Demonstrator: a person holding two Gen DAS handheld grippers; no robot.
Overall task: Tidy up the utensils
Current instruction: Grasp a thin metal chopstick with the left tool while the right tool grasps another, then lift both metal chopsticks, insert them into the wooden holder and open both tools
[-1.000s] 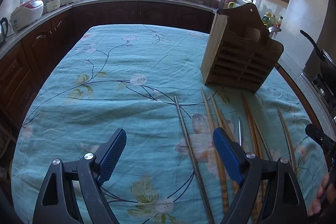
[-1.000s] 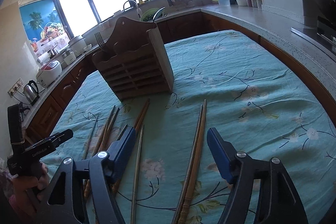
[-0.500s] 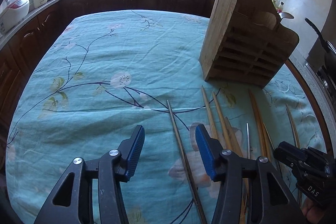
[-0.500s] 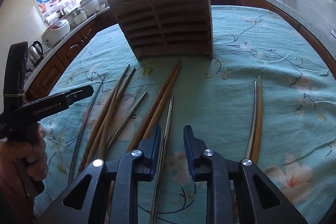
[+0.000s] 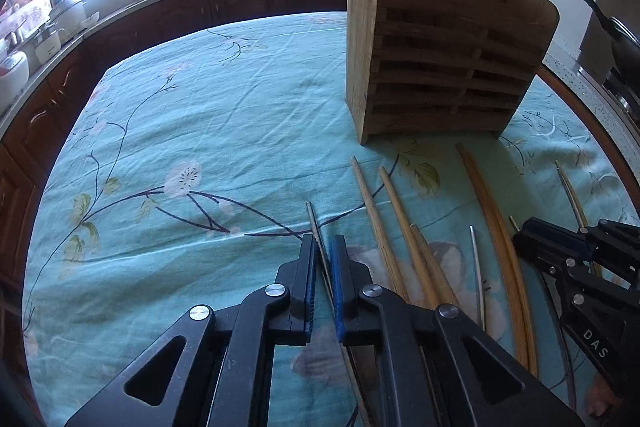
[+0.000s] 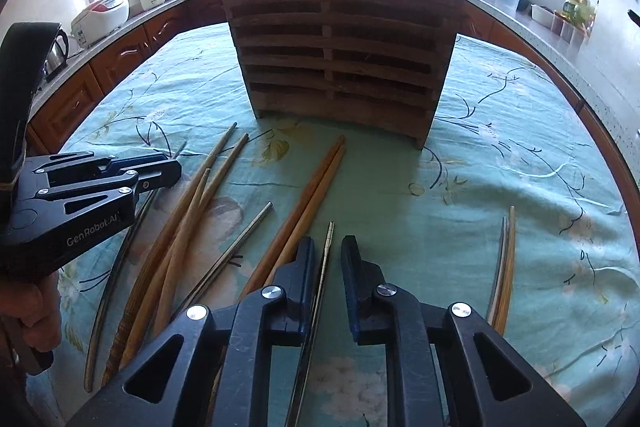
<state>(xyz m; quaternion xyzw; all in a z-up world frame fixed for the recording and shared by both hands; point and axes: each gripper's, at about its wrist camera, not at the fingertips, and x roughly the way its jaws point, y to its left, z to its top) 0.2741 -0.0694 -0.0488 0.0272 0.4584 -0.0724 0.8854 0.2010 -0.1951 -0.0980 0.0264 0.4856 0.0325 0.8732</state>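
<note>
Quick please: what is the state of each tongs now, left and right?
Left tongs: shut on a thin metal chopstick.
Right tongs: narrowly open around a metal chopstick, not yet gripping it.

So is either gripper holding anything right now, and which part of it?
The left gripper is shut on a thin chopstick just behind its far tip. The right gripper straddles a metal chopstick, jaws not yet closed.

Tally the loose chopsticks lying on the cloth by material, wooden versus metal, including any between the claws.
wooden chopsticks: 6
metal chopsticks: 4
Total: 10
</note>
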